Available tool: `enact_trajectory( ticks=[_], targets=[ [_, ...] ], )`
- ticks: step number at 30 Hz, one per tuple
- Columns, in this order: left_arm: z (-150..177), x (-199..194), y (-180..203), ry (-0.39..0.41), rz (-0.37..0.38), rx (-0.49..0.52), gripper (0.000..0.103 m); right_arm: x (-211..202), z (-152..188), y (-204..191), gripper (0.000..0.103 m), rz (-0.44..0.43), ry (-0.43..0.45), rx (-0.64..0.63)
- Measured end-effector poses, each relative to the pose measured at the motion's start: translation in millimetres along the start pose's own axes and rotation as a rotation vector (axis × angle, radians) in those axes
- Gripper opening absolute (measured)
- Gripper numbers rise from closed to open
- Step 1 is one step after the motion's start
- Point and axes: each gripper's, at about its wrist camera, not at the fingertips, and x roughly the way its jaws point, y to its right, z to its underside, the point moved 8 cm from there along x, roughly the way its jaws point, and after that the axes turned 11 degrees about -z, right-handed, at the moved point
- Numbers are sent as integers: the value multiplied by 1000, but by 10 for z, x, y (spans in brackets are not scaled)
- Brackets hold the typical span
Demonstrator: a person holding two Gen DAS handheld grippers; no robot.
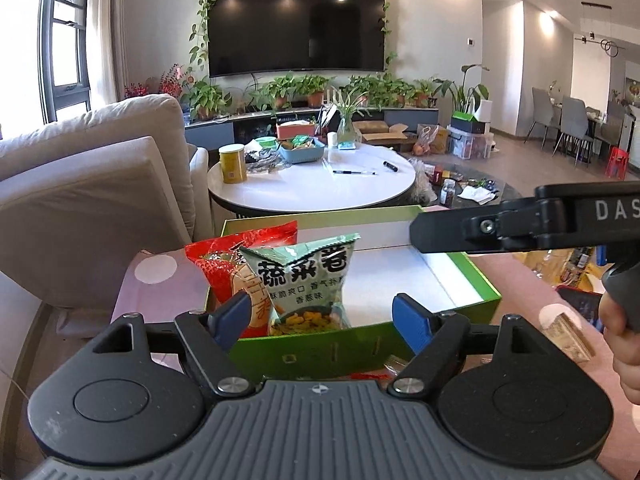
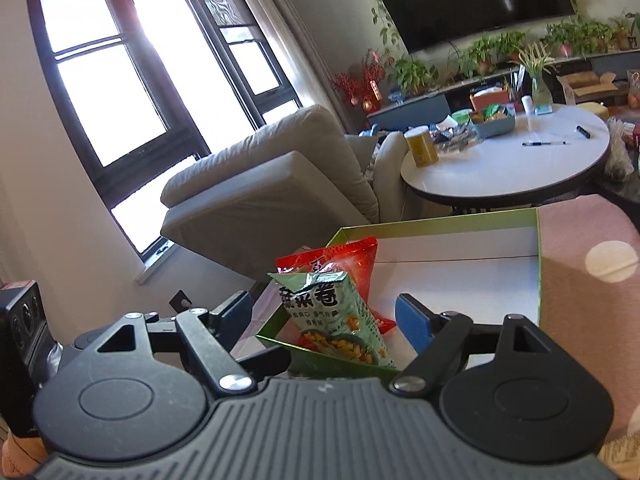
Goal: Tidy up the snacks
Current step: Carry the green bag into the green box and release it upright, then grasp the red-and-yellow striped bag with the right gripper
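A green cardboard box [image 1: 472, 280] with a white inside sits on a pink dotted cloth. A green snack bag [image 1: 304, 280] and a red snack bag [image 1: 224, 260] stand upright in its left end. My left gripper [image 1: 324, 316] is open, just in front of the box's near wall, empty. In the right wrist view the same green bag [image 2: 340, 312] and red bag [image 2: 340, 260] stand in the box [image 2: 538, 248]. My right gripper [image 2: 324, 316] is open and empty, over the box's near corner. Its body shows at the right of the left wrist view.
A beige sofa [image 1: 88, 184] is to the left. A round white table [image 1: 316, 180] behind the box holds a yellow can [image 1: 233, 163], a blue basket of snacks [image 1: 302, 148] and pens. A small packet [image 1: 568, 332] lies on the cloth right of the box.
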Motion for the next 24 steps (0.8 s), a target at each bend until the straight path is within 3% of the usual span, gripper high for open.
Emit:
enact_trajectory(
  ticks=[24],
  targets=[
    [574,-614,170,-46,35,26,82,-456,514,-247,79,17,-23,-28]
  ],
)
